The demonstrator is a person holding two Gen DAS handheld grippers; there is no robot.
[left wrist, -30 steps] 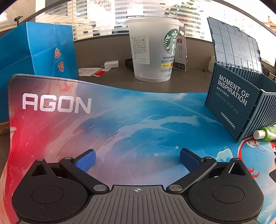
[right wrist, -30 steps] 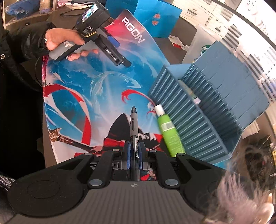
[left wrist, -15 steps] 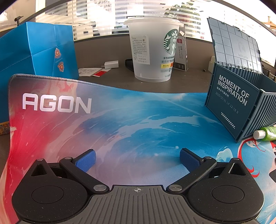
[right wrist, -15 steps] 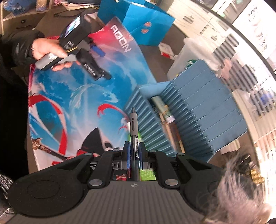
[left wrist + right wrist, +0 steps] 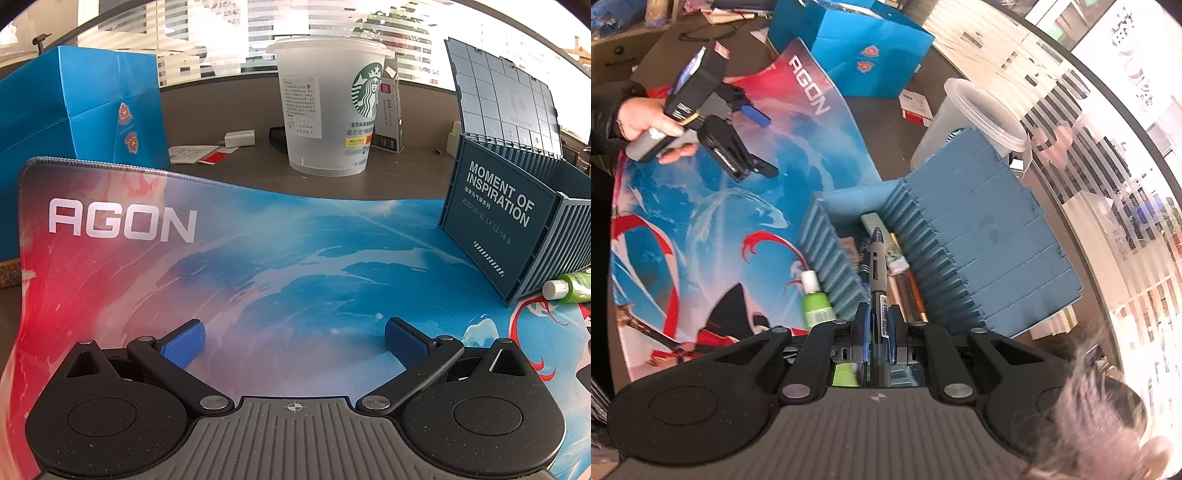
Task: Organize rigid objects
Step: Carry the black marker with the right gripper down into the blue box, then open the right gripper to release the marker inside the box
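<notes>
pen (image 5: 877,266) — over box (image 5: 827,243) opening

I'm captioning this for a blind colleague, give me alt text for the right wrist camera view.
The right gripper, shut on a dark pen, holds it above the open blue container box, which already holds several items. A green tube lies on the AGON desk mat beside the box; the left gripper hovers open at upper left.
</notes>
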